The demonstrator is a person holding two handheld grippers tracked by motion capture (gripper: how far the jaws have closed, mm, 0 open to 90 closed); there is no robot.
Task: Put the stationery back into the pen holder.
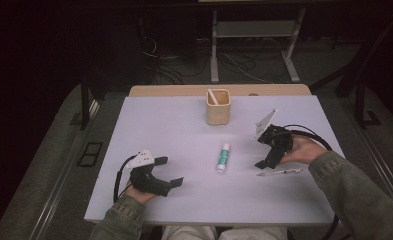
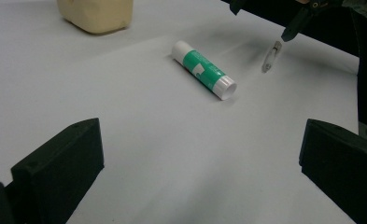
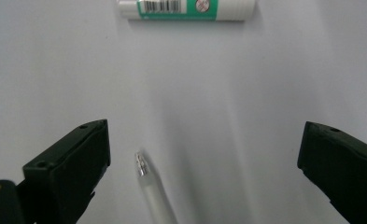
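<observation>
A green and white glue stick (image 1: pixel 224 157) (image 2: pixel 204 70) (image 3: pixel 186 9) lies in the middle of the white table (image 1: pixel 174 130). To its right, near the person's right hand, rests a clear pen (image 1: pixel 280 172) (image 2: pixel 271 56) (image 3: pixel 153 191). My right gripper (image 1: pixel 262 150) (image 3: pixel 202 163) hovers open just above the pen; in the right gripper view the tip lies between the jaws, close to the left one. My left gripper (image 1: pixel 169 171) (image 2: pixel 200 163) is open and holds nothing, at the front left, its jaws facing the glue stick.
A beige square cup (image 1: pixel 218 107) (image 2: pixel 97 14) with a white stick in it stands at the back middle of the table. Beyond the far edge there are table legs and cables on a dark floor (image 1: pixel 254 65).
</observation>
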